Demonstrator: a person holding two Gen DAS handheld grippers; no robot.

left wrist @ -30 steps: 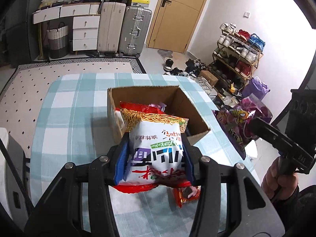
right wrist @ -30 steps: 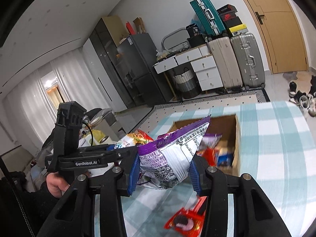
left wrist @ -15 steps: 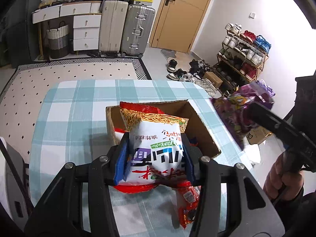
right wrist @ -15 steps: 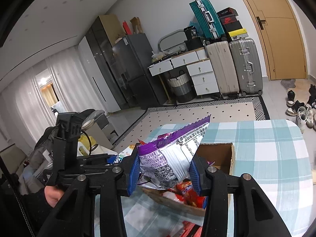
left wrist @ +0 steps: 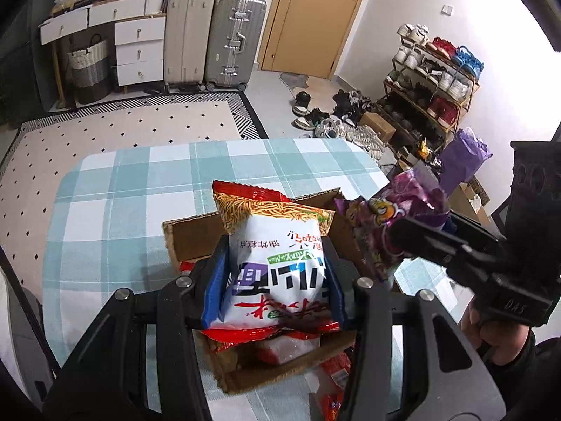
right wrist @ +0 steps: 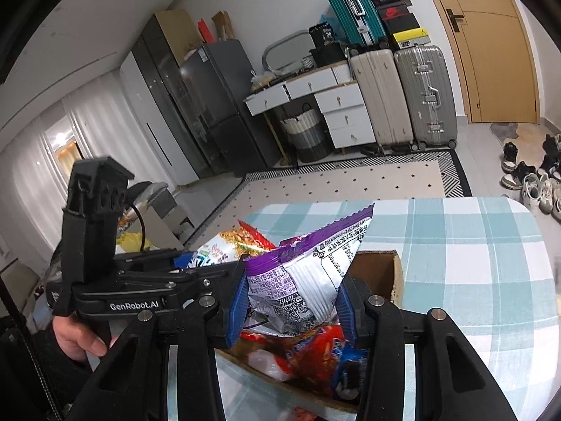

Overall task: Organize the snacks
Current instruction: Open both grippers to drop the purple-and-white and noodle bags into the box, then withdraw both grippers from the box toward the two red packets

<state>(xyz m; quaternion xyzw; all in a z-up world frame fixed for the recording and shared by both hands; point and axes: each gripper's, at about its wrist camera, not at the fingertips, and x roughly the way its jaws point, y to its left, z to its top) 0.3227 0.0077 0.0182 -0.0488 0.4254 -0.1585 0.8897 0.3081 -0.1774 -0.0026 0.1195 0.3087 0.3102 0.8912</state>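
My left gripper [left wrist: 275, 280] is shut on a white and red noodle packet [left wrist: 277, 263] and holds it over the open cardboard box [left wrist: 189, 235] on the checked tablecloth. My right gripper [right wrist: 291, 301] is shut on a purple and silver snack bag [right wrist: 308, 280], also over the box [right wrist: 382, 273]. In the left wrist view the purple bag [left wrist: 389, 217] hangs at the box's right side. The box holds several red and blue snack packets [right wrist: 315, 354].
A red packet [left wrist: 333, 379] lies on the table [left wrist: 122, 189] by the box's near right corner. Beyond the table are a patterned rug [left wrist: 122, 122], suitcases [left wrist: 235, 38], a white drawer unit [left wrist: 136, 49] and a shoe rack [left wrist: 431, 80].
Both grippers have risen and pulled back, still holding their packets. The box now lies closer under them, and the two packets have come nearer to each other.
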